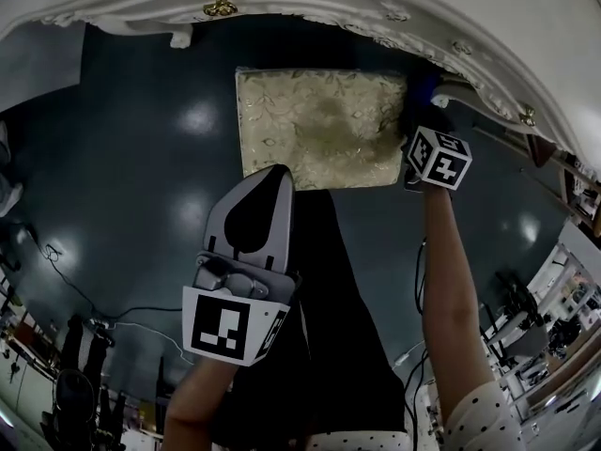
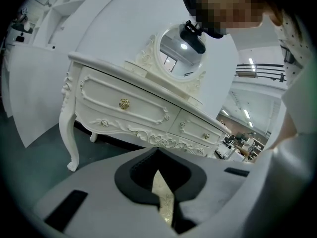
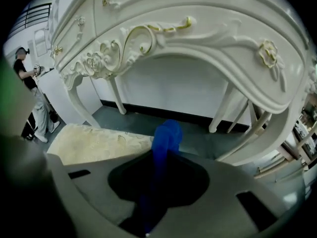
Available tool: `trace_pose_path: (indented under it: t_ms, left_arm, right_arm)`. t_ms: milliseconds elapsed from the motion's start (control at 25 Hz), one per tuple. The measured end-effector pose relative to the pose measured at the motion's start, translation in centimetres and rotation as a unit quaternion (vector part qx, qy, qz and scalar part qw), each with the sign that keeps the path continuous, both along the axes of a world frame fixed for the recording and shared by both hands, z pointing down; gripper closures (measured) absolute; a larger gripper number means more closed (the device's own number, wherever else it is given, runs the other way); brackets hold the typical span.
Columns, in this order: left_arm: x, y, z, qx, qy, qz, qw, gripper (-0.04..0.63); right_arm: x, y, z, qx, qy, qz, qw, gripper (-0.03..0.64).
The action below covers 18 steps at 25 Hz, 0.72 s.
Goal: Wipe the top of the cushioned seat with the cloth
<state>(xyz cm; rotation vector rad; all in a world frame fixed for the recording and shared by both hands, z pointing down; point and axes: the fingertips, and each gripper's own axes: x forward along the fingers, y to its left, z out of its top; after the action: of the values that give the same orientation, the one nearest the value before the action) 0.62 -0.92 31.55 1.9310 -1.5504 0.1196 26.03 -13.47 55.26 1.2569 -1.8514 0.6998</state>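
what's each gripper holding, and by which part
Right gripper: bunched blue cloth, clamped along its length, one end poking out. Left gripper: nothing.

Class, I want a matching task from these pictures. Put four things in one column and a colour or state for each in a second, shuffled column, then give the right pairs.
Column one
1. cloth
2. cushioned seat
3. left gripper
4. dressing table

Column two
A. white, with gold knobs on its drawers
B. jaws together, holding nothing
C. blue, pinched in the jaws of the right gripper
D. cream, with a leafy pattern on top

Pairs: 1-C, 2-D, 3-B, 4-A
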Motion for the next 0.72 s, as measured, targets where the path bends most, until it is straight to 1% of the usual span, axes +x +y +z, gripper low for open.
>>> trace_pose_path:
  t_ms: [120, 240, 400, 560, 720]
  left_arm:
    - [0.3, 0.0, 0.5, -0.003, -0.001, 0.007, 1.0, 0.599]
    - [1.1, 0.3, 0.5, -0.004, 0.008, 0.014, 0.9999, 0.598]
    - [1.2, 0.3, 0.4, -0.002, 0.018, 0.007, 0.9998, 0.598]
    - [1.7, 0.5, 0.0, -0.002, 0.029, 0.01, 0.9995, 0.598]
    - [1.3, 0.8, 0.0, 0.0, 0.03, 0.005, 0.9995, 0.598]
  right_arm:
    - [-0.4, -0.1, 0.5, -0.003, 0.0, -0.004, 1.0, 0.54]
    - [-0.7, -0.1, 0.5, -0.004, 0.0, -0.002, 1.0, 0.539]
    - [-1.5, -0.4, 0.5, -0.001, -0.001, 0.003, 1.0, 0.54]
    - [-2.1, -0.5, 0.1, -0.002, 0.002, -0.001, 1.0, 0.539]
    - [-2.8, -0.5, -0.2, -0.002, 0.002, -0.003, 1.0, 0.54]
